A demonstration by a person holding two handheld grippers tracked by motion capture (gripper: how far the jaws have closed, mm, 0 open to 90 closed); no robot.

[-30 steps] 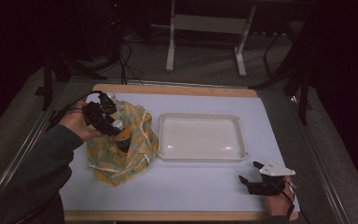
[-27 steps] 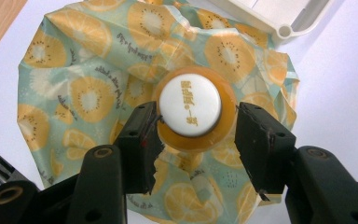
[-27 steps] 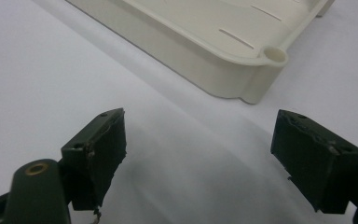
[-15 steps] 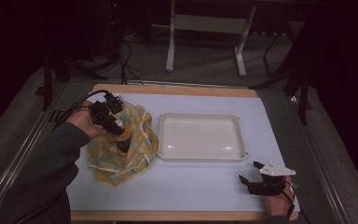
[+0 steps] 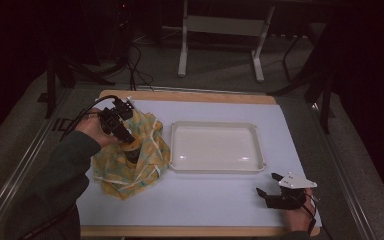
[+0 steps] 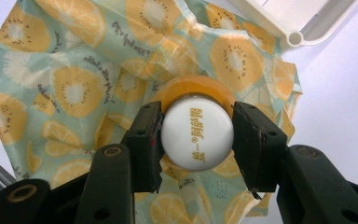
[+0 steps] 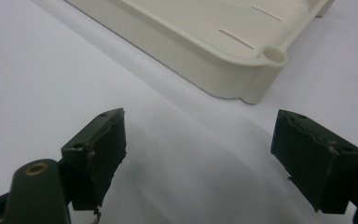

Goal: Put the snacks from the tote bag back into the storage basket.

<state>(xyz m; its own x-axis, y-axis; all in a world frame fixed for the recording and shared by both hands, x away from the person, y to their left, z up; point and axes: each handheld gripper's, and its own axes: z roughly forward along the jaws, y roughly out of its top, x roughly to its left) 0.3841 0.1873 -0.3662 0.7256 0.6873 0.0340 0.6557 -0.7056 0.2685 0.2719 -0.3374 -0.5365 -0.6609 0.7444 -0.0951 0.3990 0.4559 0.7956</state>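
1. The left gripper (image 6: 196,135) has its two black jaws clamped on a round white cap (image 6: 197,134), one pad on each side. The pads look like rough, scuffed foam with chipped edges. The cap is smooth and glossy with gold lettering across the top.
2. Right under the cap is an orange, see-through body, so it reads as a small bottle (image 6: 193,91) seen straight from above. Can't tell its full shape from here.
3. The bottle sits over a crumpled cloth (image 5: 130,165), thin and wrinkly, pale teal with orange and yellow citrus slices printed on it. In the high view it's bunched in a heap at the left of the table, just beside the tray.
4. The tray (image 5: 215,125) is cream plastic, rectangular, shallow, with rounded corners and a little round socket at the corner. It's in the middle of the table.
5. The right gripper (image 5: 274,192) is at the near right, resting low over the white table cover (image 5: 205,205), jaws spread wide with nothing between them. Same worn black pads.
6. The table top (image 5: 190,96) has a wooden edge showing around the cover.
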